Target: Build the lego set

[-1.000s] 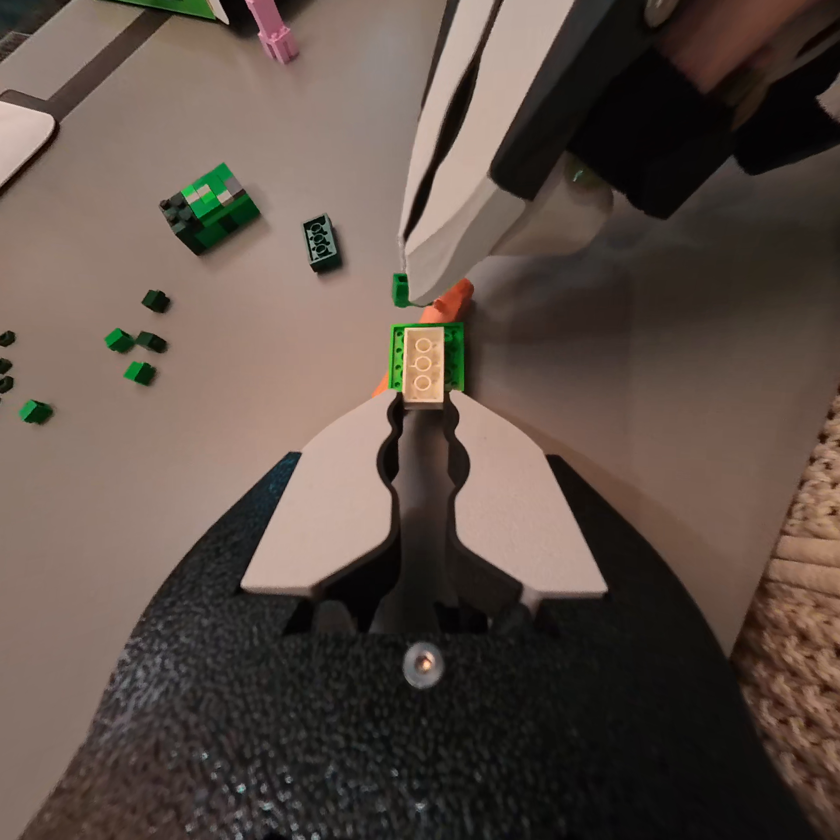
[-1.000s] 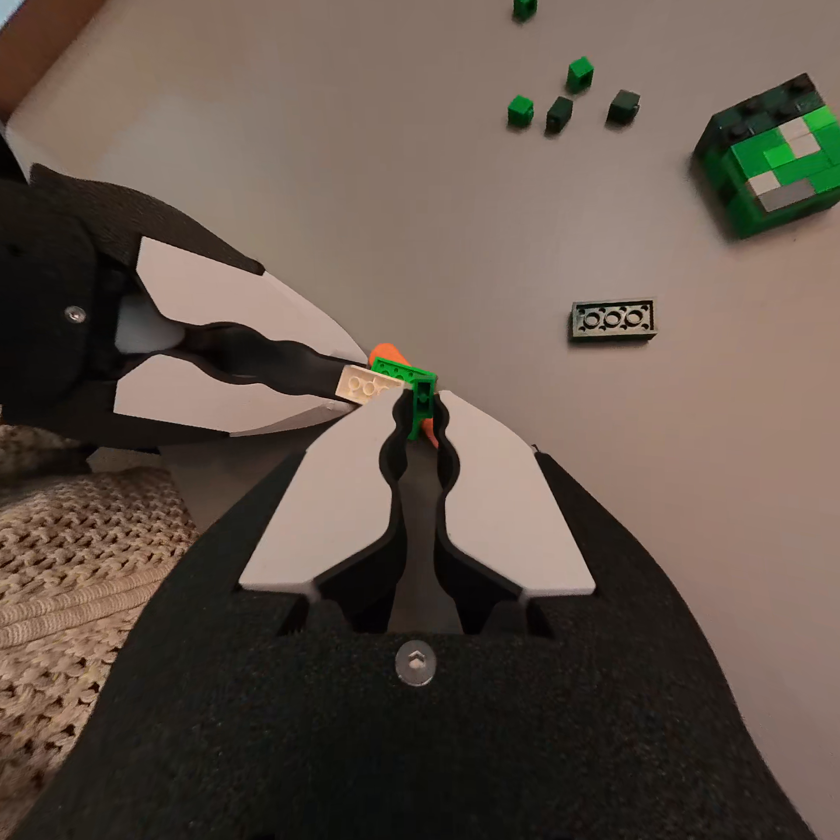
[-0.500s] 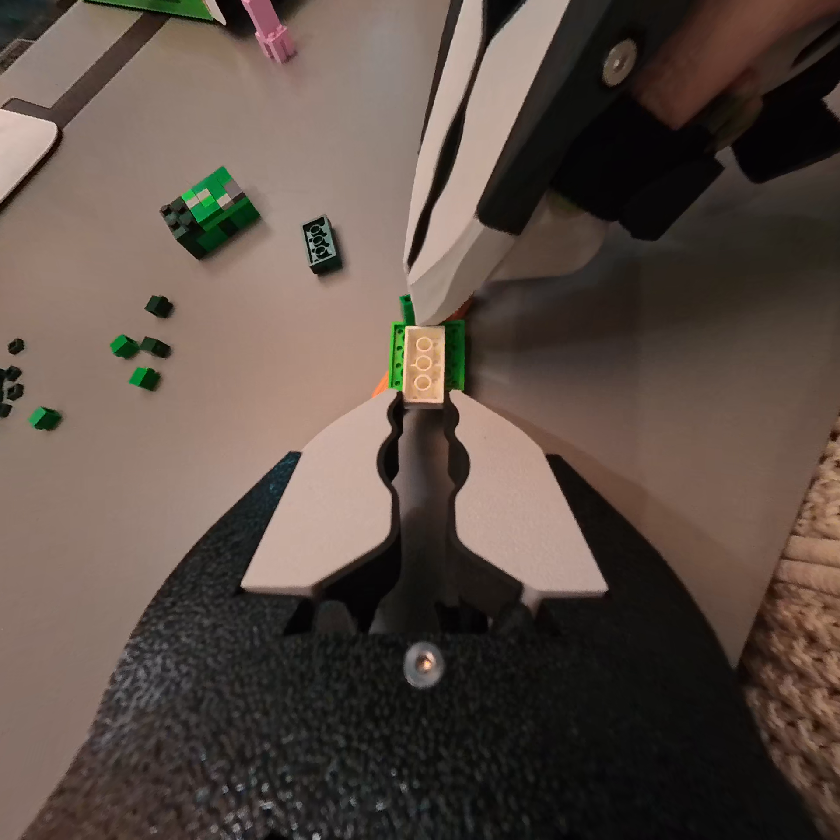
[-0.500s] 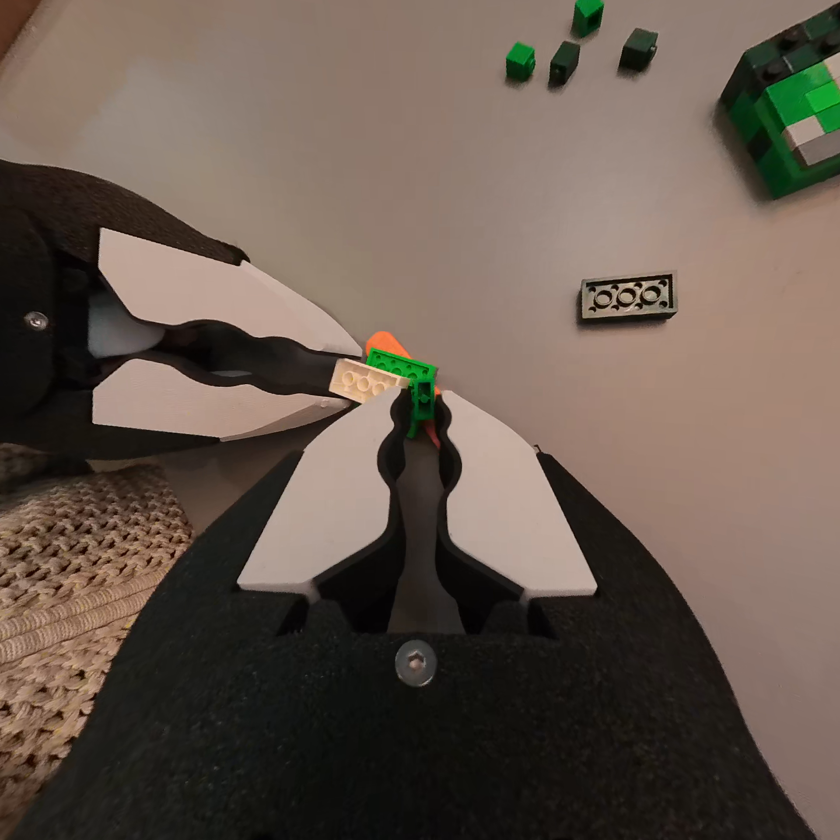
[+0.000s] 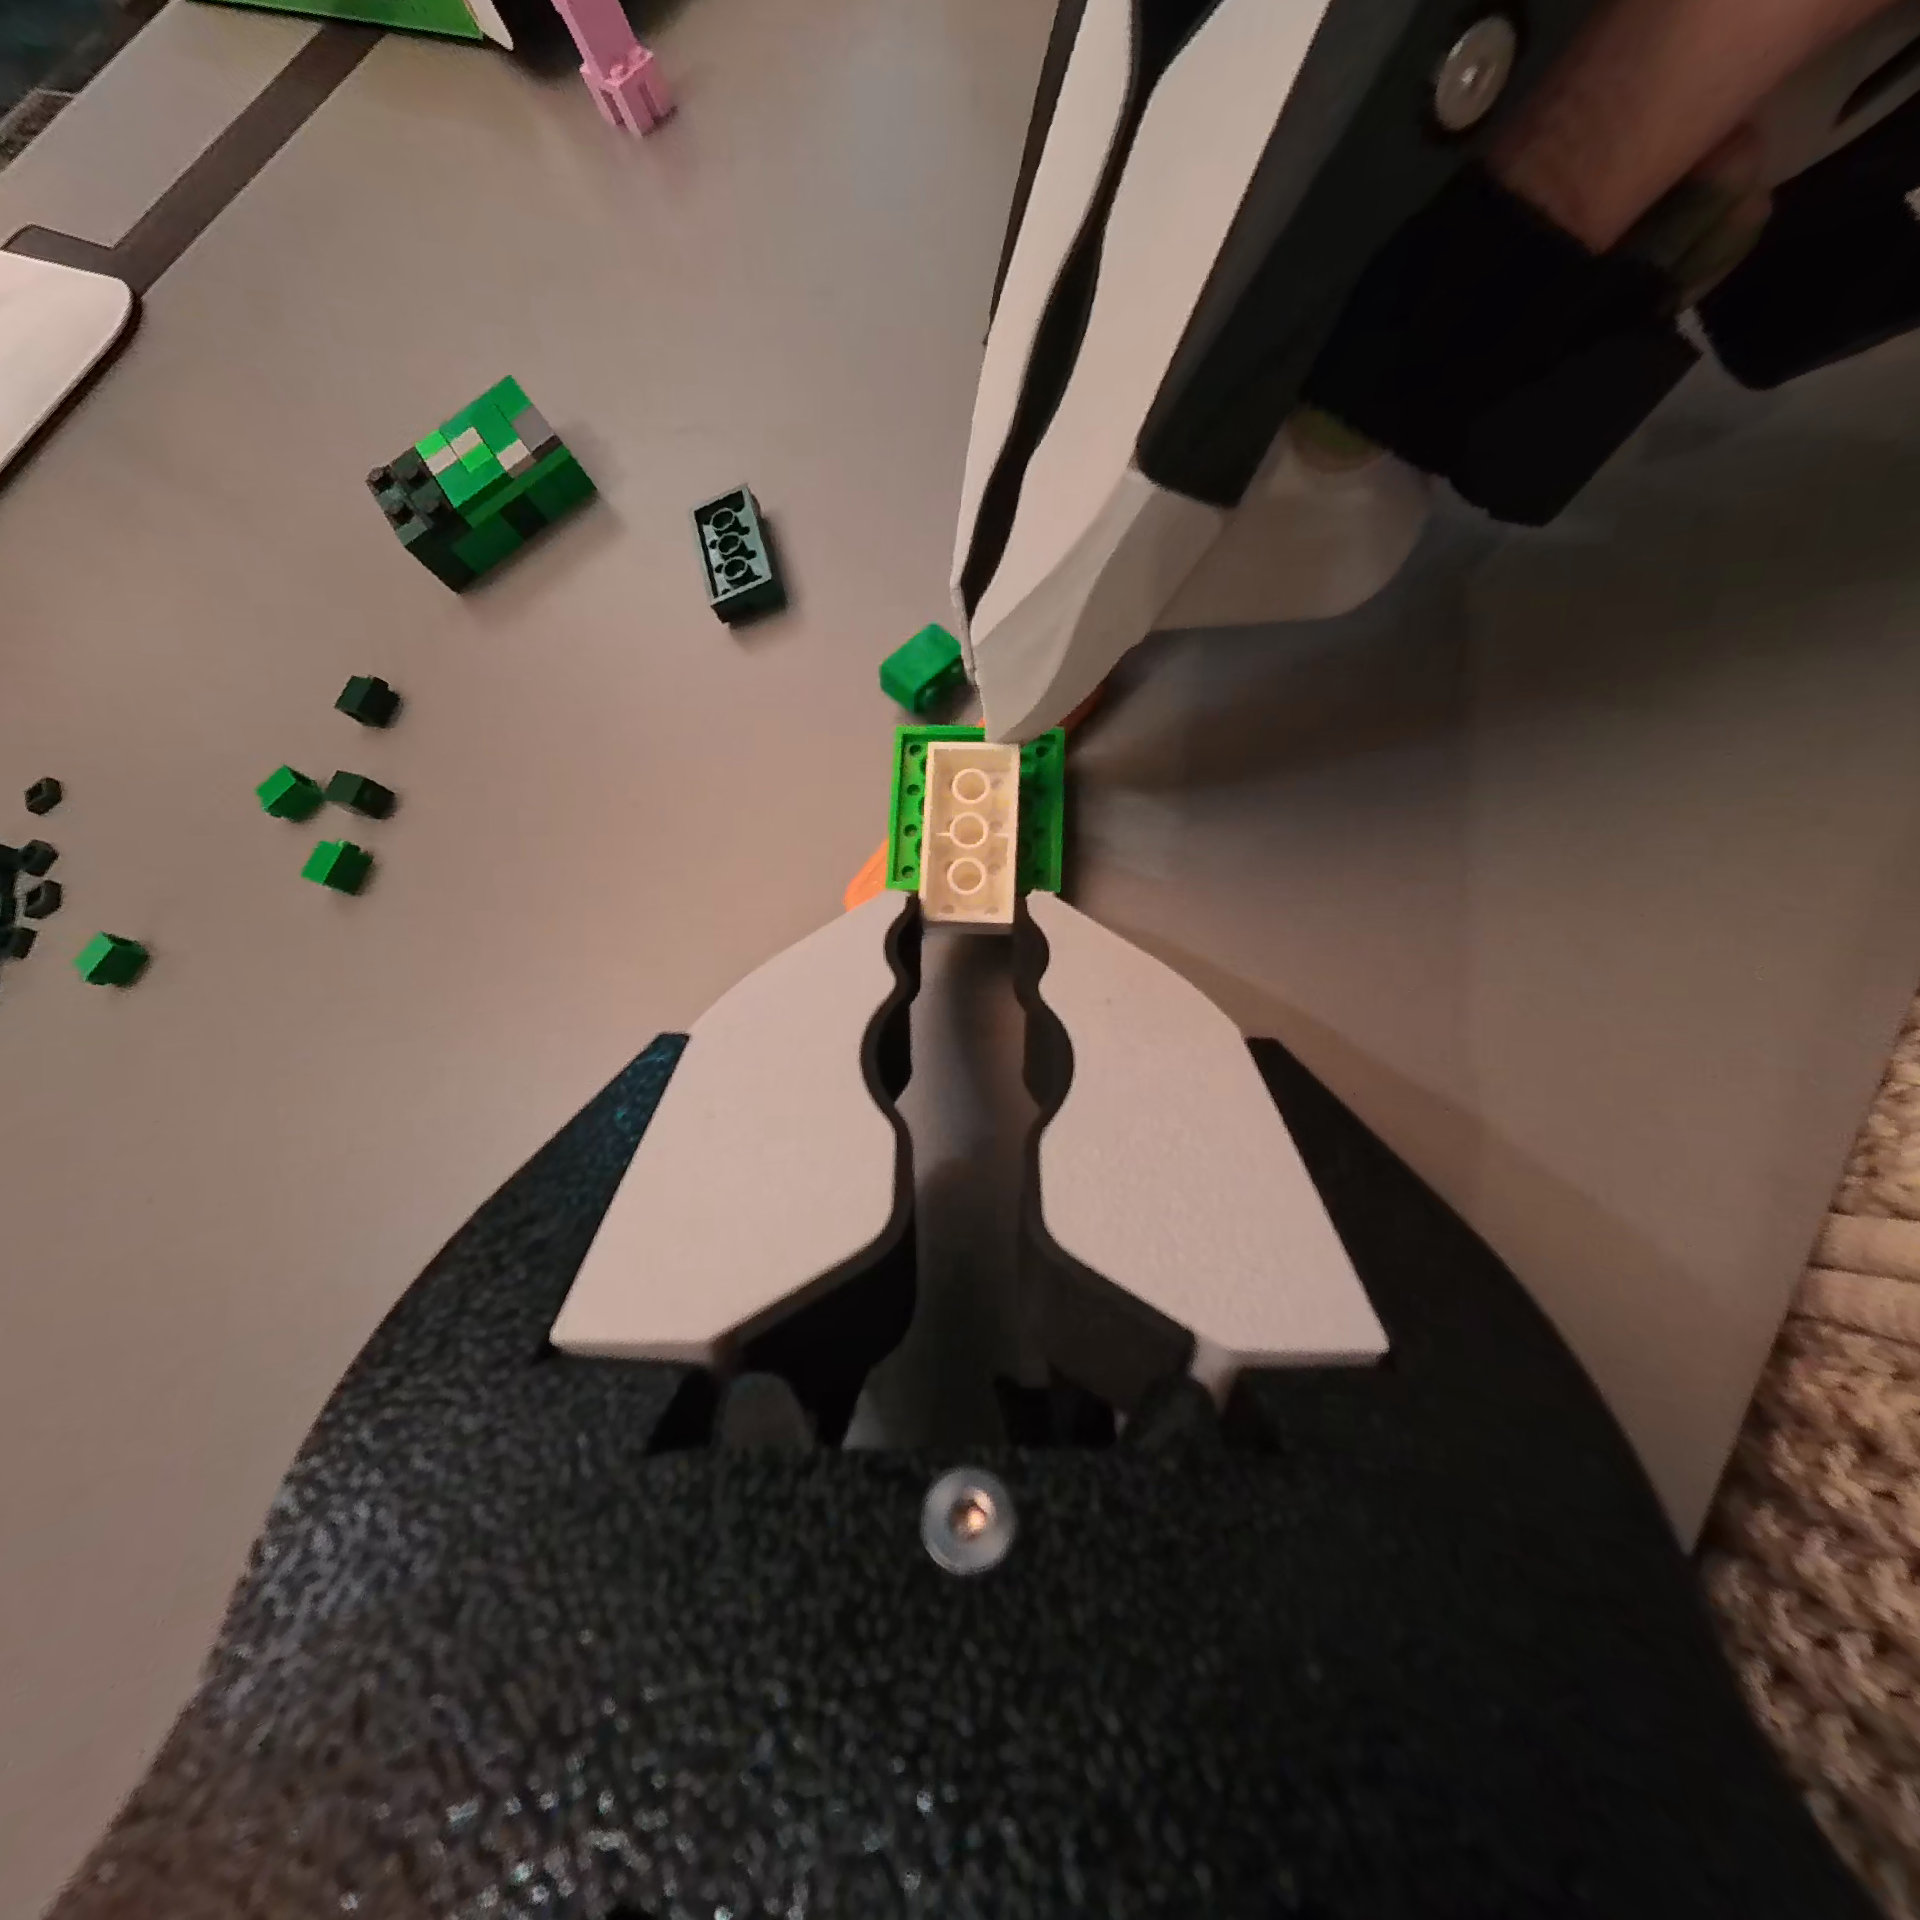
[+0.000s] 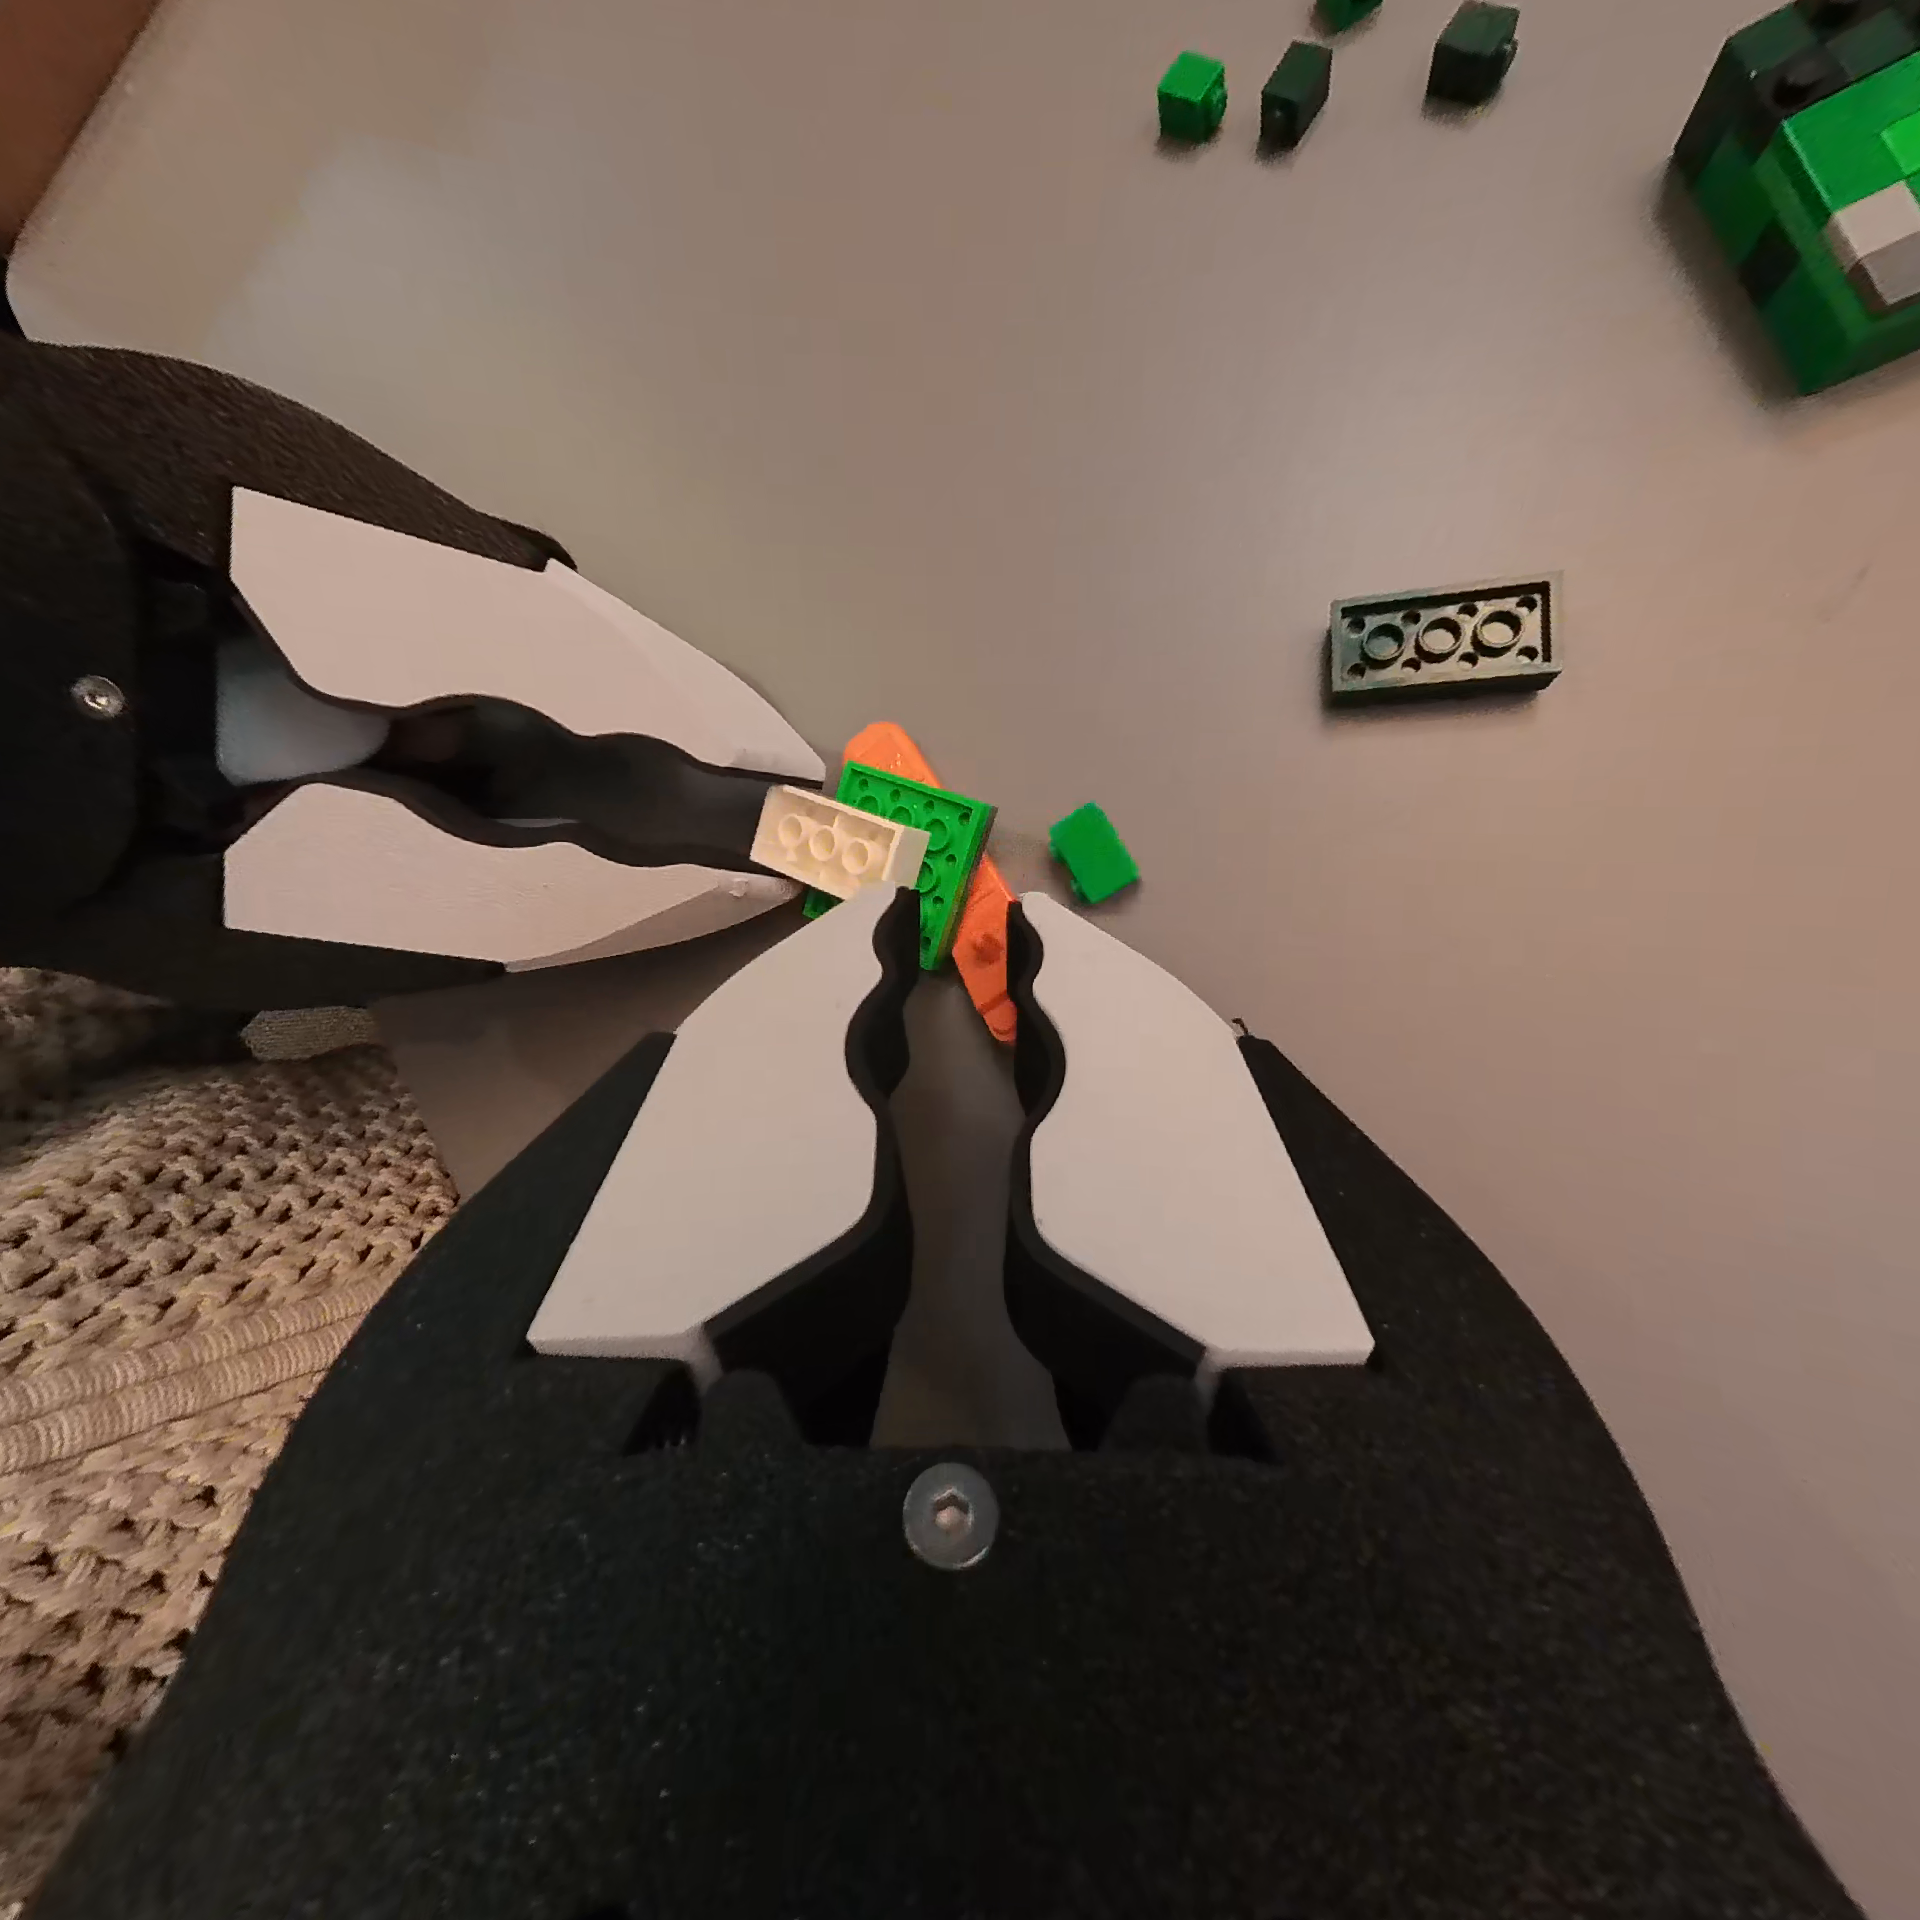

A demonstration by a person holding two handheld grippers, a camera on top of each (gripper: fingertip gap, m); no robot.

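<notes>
My left gripper (image 5: 966, 914) is shut on a white brick (image 5: 968, 831), underside up, joined to a bright green plate (image 5: 1047, 810). An orange piece (image 5: 862, 885) lies under them. My right gripper (image 6: 956, 904) is open, with the green plate's edge (image 6: 940, 914) and the orange piece (image 6: 985, 956) between its tips. A small green brick (image 6: 1091, 852) lies loose on the grey table just beyond it. In the left wrist view the right gripper (image 5: 992, 686) comes down from the upper right, its tips at the plate's far end, with the small green brick (image 5: 920, 670) beside it.
A green cube-shaped build (image 5: 483, 483) and a dark green brick (image 5: 740, 551) sit to the far left. Several small green bricks (image 5: 332, 795) are scattered at the left. A pink piece (image 5: 623, 73) stands far back. A woven mat (image 5: 1849, 1455) borders the table's right edge. Left and right tips are no more than a few centimetres apart.
My right gripper has opened and let go of the small green brick, which now lies on the table beside the plate. My left gripper still holds the white brick.
</notes>
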